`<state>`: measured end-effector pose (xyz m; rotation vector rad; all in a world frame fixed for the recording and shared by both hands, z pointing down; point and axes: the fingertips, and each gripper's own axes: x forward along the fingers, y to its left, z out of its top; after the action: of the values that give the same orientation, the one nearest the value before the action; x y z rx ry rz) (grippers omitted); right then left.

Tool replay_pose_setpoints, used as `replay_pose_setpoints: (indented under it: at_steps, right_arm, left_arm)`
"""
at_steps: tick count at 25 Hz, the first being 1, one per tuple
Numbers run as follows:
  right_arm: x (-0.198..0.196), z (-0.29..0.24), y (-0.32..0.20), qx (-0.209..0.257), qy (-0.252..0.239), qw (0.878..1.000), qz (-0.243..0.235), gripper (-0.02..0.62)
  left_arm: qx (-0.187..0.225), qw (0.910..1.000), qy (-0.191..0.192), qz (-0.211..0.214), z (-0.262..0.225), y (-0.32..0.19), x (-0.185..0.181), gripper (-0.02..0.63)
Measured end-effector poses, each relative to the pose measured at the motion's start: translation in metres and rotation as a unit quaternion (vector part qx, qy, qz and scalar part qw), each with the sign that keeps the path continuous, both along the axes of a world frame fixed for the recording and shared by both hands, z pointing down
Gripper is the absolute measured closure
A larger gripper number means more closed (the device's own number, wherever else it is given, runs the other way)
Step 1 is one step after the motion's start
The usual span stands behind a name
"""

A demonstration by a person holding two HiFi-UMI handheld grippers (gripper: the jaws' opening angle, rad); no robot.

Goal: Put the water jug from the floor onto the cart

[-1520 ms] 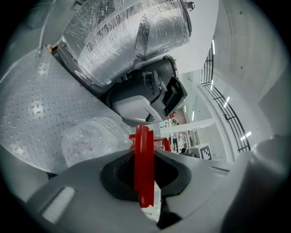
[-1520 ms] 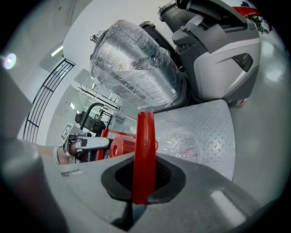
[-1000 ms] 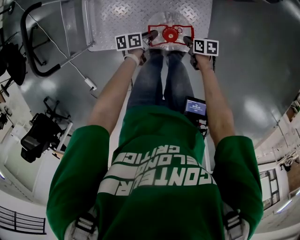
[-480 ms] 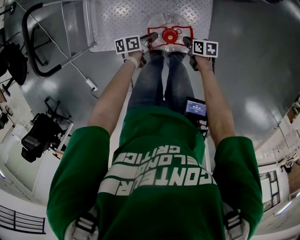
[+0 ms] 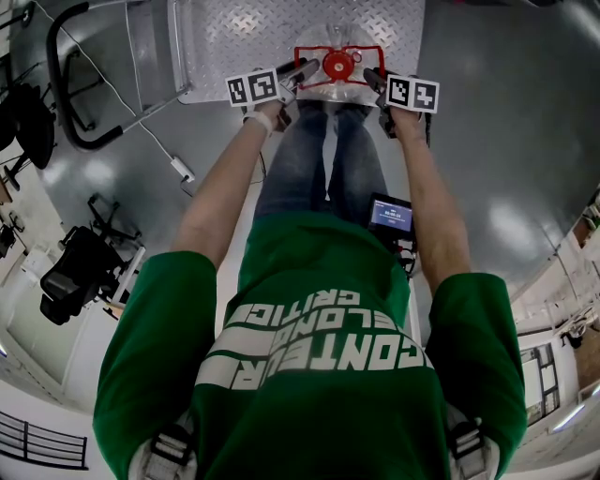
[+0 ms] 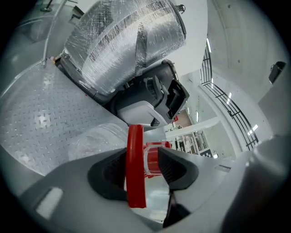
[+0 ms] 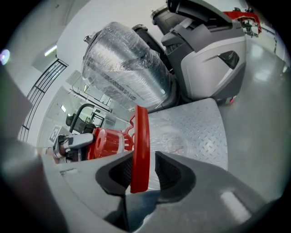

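The clear water jug with its red cap and red handle frame stands on the cart's diamond-plate deck. My left gripper is at the handle's left side and my right gripper at its right. In the left gripper view the red handle sits between the opening jaws of the left gripper, with a gap beside it. In the right gripper view the handle likewise stands loose between the opening jaws of the right gripper.
A large machine wrapped in plastic film stands behind the cart deck. The cart's push handle is at the left, with a white cable on the grey floor. A black chair stands at the lower left.
Both grippers and the jug have shifted slightly farther onto the cart deck. The fingers that were clamped on the red handle now stand a little off it.
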<state>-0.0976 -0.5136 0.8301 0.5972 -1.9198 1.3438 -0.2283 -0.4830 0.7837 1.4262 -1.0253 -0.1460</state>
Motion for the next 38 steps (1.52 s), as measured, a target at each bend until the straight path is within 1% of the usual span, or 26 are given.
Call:
replay_pose_setpoints:
  at_steps: [3, 6, 9, 12, 14, 18, 23, 26, 30, 33, 35, 36, 38]
  right_arm:
    - [0.004, -0.004, -0.001, 0.006, 0.001, 1.0, 0.003, 0.482]
    - [0.008, -0.007, -0.002, 0.012, 0.0, 1.0, 0.009, 0.48]
    - [0.013, -0.014, -0.001, 0.018, 0.0, 1.0, 0.014, 0.465]
    - [0.017, -0.022, -0.001, 0.024, -0.004, 0.999, 0.022, 0.459]
    - [0.019, -0.025, -0.003, 0.027, -0.009, 0.999, 0.03, 0.459]
    - [0.017, -0.03, -0.005, 0.036, -0.014, 0.998, 0.041, 0.459]
    - [0.032, -0.054, -0.005, 0.046, -0.013, 0.997, 0.057, 0.459]
    - [0.038, -0.073, -0.009, 0.066, -0.007, 0.996, 0.054, 0.459]
    - [0.05, -0.103, -0.012, 0.096, -0.007, 0.995, 0.038, 0.459]
    - [0.06, -0.127, -0.016, 0.118, -0.012, 0.993, 0.02, 0.46]
    - [0.067, -0.147, -0.012, 0.132, -0.016, 0.991, 0.012, 0.466]
    - [0.069, -0.158, -0.011, 0.14, -0.019, 0.99, 0.01, 0.48]
    - [0.071, -0.18, -0.014, 0.164, -0.023, 0.986, 0.004, 0.558]
  left_arm:
    - [-0.002, 1.0, -0.003, 0.002, 0.0, 0.002, -0.001, 0.401]
    - [-0.006, 0.9999, -0.004, 0.01, 0.0, 0.001, 0.0, 0.389]
    - [-0.014, 0.999, -0.021, 0.037, 0.0, 0.003, 0.002, 0.361]
    - [-0.023, 0.9973, -0.043, 0.054, -0.001, 0.009, -0.001, 0.359]
    - [-0.024, 0.9968, -0.053, 0.054, 0.0, 0.01, -0.006, 0.359]
    - [-0.019, 0.9976, -0.053, 0.042, -0.001, 0.01, -0.019, 0.362]
    - [-0.015, 0.9972, -0.057, 0.045, -0.018, 0.019, -0.014, 0.365]
    - [-0.004, 0.9968, -0.069, 0.04, -0.033, 0.021, -0.018, 0.381]
    - [0.016, 0.9942, -0.096, 0.045, -0.051, 0.029, -0.018, 0.406]
    - [0.035, 0.9945, -0.091, 0.039, -0.071, 0.03, -0.014, 0.427]
    - [0.051, 0.9929, -0.101, 0.037, -0.088, 0.036, -0.016, 0.443]
    - [0.059, 0.9917, -0.11, 0.032, -0.098, 0.038, -0.019, 0.457]
    - [0.079, 0.991, -0.107, 0.017, -0.119, 0.037, -0.021, 0.5]
